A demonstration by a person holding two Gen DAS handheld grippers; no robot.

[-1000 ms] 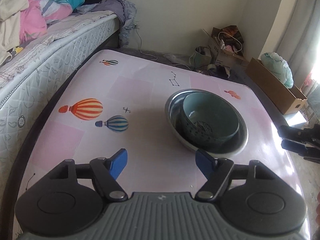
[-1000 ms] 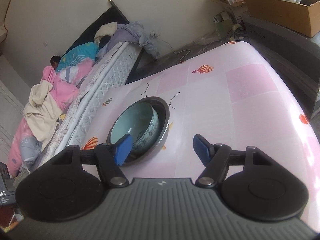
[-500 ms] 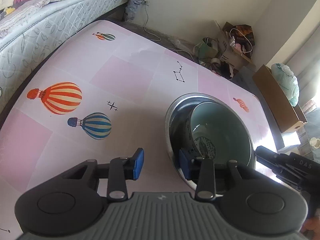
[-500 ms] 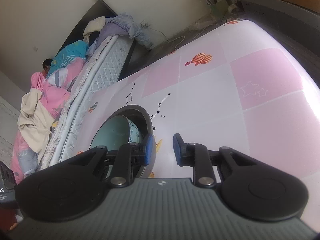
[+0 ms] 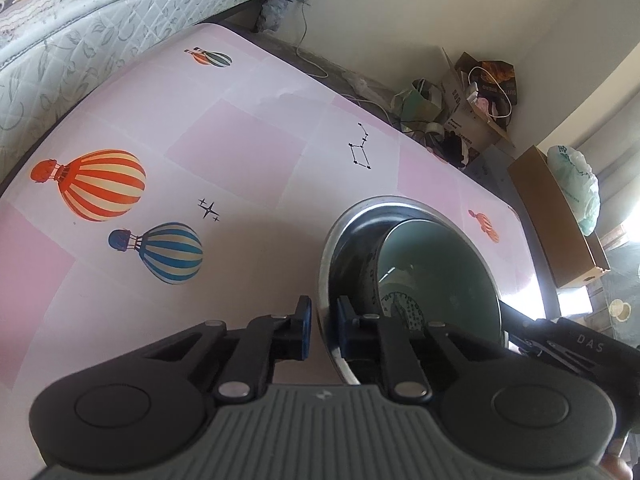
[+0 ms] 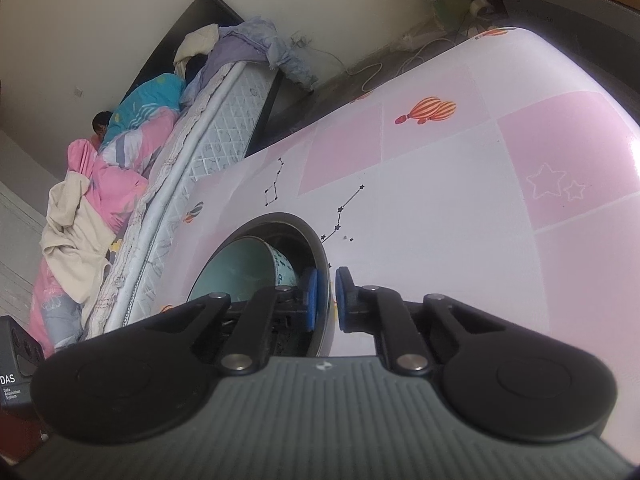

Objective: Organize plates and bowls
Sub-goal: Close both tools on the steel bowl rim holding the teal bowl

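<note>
A steel bowl [image 5: 340,232] sits on the pink balloon-print table [image 5: 224,152] with a pale green ceramic bowl [image 5: 436,268] nested inside it, leaning. My left gripper [image 5: 322,324] is shut on the steel bowl's near rim, one blue pad outside and one inside. In the right wrist view my right gripper [image 6: 326,300] is shut on the opposite rim of the steel bowl [image 6: 308,232], with the green bowl [image 6: 240,268] showing inside. The right gripper's body also shows at the lower right of the left wrist view [image 5: 568,344].
A bed with a quilted mattress [image 5: 92,28] and heaped bedding [image 6: 120,152] runs along the table's left side. A cardboard box [image 5: 556,220] with a plastic bag, and floor clutter [image 5: 460,108], lie beyond the table's far right corner.
Both grippers have moved in from open positions and closed their pads on opposite rims of the steel bowl. The bowls have stayed in place on the table.
</note>
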